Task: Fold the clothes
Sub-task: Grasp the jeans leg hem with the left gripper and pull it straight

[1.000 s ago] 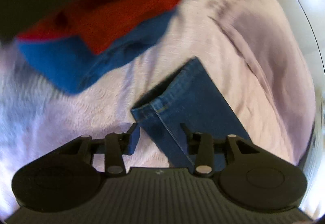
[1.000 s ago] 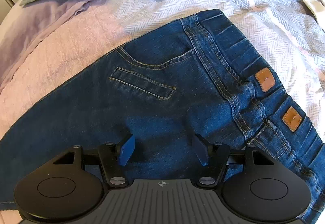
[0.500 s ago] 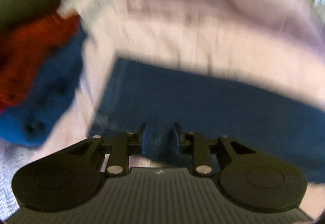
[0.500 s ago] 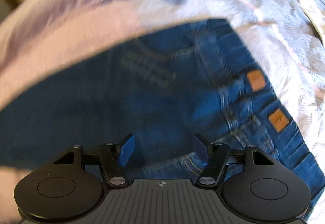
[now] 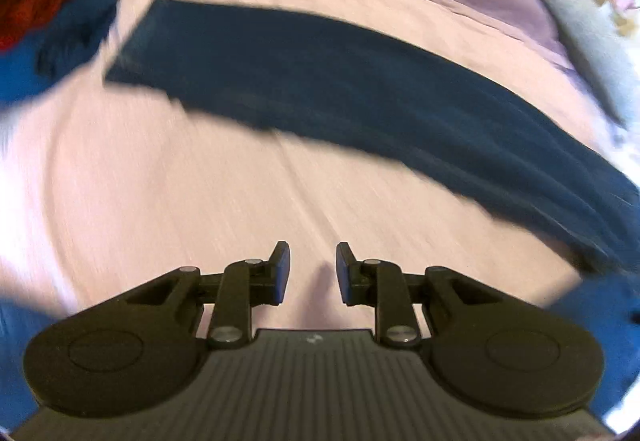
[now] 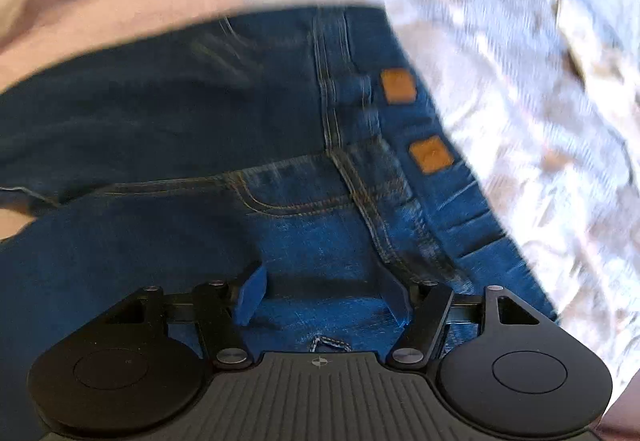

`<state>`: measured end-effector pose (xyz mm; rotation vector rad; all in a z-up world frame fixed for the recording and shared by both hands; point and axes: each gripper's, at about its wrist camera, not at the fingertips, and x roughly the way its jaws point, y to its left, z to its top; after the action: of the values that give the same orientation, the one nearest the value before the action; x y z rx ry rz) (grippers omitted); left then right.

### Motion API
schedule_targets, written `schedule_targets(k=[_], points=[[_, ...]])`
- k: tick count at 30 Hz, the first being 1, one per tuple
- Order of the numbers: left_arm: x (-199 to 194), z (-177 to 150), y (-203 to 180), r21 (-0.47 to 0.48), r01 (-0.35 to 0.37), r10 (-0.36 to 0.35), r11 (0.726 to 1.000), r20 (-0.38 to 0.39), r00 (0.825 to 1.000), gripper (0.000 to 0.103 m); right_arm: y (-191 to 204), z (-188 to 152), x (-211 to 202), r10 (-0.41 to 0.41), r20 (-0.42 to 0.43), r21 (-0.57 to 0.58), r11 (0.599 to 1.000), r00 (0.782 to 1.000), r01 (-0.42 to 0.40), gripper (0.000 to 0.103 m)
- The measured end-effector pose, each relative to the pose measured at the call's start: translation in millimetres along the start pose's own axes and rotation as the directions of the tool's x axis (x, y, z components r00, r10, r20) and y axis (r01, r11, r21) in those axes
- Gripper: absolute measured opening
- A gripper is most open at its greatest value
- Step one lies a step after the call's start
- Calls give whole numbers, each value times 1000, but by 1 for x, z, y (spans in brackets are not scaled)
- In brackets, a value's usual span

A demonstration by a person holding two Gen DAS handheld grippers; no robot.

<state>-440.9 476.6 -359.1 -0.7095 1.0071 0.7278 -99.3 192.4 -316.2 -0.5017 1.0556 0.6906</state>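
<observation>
Left tongs (image 5: 308, 269) released jeans (image 5: 360, 89), empty; right tongs (image 6: 320, 293) spread above waistband

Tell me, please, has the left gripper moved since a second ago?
Yes. The left gripper has let go and pulled back from the jeans leg, which now lies clear of its fingers on the bedspread.

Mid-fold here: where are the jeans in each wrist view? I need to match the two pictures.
Left wrist: the jeans show as a long dark leg running from upper left to the right edge, beyond the open left gripper.
Right wrist: the jeans fill the centre and left, waistband end with two brown patches, under the open right gripper.
Shared landmark: the pink bedspread beneath them.
</observation>
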Motion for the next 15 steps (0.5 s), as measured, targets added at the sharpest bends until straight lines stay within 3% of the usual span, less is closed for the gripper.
schedule_targets(k=[5, 7, 12, 15], points=[[-16, -86, -38, -39, -38, 36, 999, -48, 998, 20, -21, -39, -20, 113, 8, -17, 994, 994, -113, 66], [-26, -114, -53, -60, -120, 115, 991, -82, 990, 20, -33, -50, -36, 142, -12, -11, 990, 990, -142, 66], [-93, -145, -110, -60, -144, 142, 988, -34, 989, 20, -63, -75, -76, 214, -63, 5, 977, 975, -214, 66], [-135, -157, -148, -45, -148, 149, 988, 11, 989, 23, -78, -74, -116, 266, -48, 0, 964, 963, -267, 66]])
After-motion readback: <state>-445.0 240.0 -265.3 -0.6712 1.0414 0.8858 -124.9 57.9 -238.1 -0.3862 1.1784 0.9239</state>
